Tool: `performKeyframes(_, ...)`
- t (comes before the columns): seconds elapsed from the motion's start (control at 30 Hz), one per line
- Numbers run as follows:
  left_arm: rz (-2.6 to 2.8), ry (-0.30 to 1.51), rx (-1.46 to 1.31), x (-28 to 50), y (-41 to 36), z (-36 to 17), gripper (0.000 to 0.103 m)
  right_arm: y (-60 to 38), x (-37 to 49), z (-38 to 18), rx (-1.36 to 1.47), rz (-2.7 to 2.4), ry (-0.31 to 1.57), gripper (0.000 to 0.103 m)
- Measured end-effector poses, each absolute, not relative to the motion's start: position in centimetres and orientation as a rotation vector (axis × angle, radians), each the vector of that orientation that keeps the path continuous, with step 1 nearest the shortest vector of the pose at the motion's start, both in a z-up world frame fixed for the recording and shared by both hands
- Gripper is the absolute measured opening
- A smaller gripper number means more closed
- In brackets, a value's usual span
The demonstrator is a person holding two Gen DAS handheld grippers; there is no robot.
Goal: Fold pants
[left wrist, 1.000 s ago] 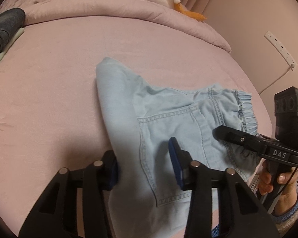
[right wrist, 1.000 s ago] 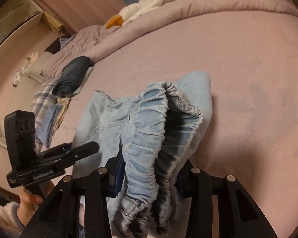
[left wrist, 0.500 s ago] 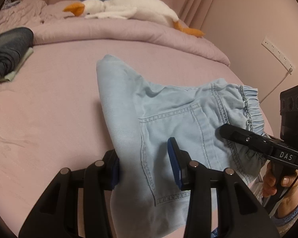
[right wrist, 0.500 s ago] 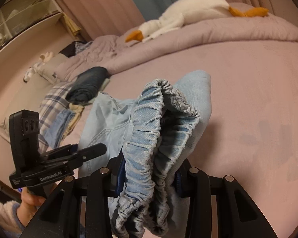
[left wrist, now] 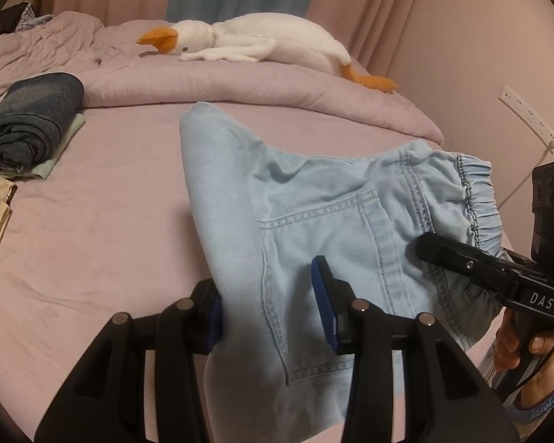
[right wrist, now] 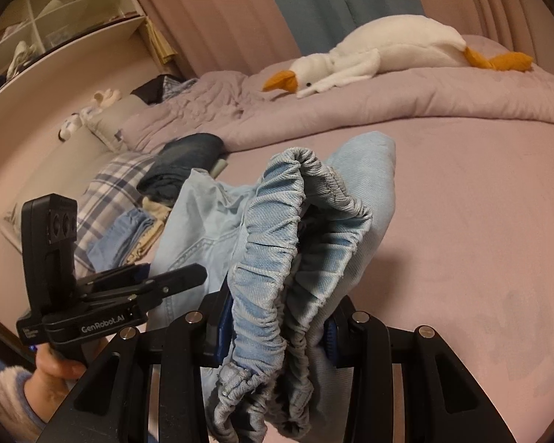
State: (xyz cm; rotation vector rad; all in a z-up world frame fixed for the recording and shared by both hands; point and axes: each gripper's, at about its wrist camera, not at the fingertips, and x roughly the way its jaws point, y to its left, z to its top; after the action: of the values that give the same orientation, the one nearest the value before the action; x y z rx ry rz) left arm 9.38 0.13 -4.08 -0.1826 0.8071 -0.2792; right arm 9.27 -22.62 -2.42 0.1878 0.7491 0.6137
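Above a bed [left wrist: 103, 229] spread with a mauve sheet, a pair of light-blue denim pants with an elastic waistband [left wrist: 336, 229] hangs lifted between two hand-held tools — its far folded end reaching toward the quilt, whether touching the sheet cannot be told. At the near edge of the left wrist view, the left tool [left wrist: 267, 308] pinches a fold of the cloth beside a stitched back pocket, blue pads pressed against denim on both sides. The right tool [right wrist: 277, 326] clamps the gathered waistband, which bunches thickly between its black fingers [right wrist: 365, 328] and spills below them. Each tool shows in the other's camera: the right one, gripped by a hand in a fleecy blue cuff [left wrist: 520, 343], bites the waistband end of the garment, while the left one, held by the other hand [right wrist: 55, 367], reaches in from the lower left. Behind the pants, a white plush goose with an orange bill [left wrist: 255, 46] sprawls along a rolled mauve quilt [left wrist: 240, 85]. Near the bed's left side lie a folded dark-blue garment [left wrist: 29, 118] and, just beside it, a plaid blue-and-white cloth [right wrist: 114, 188] — with open white shelving [right wrist: 59, 11] beyond.
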Motion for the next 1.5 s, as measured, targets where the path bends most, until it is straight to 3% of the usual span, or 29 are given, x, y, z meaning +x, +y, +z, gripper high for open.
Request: performKeyframes(1.5,-0.201,0.91,-0.18,17.6,3.5,-8.9,0.041,-19.2,15.1,-5.6,0.197,0.599,0.864,0.041)
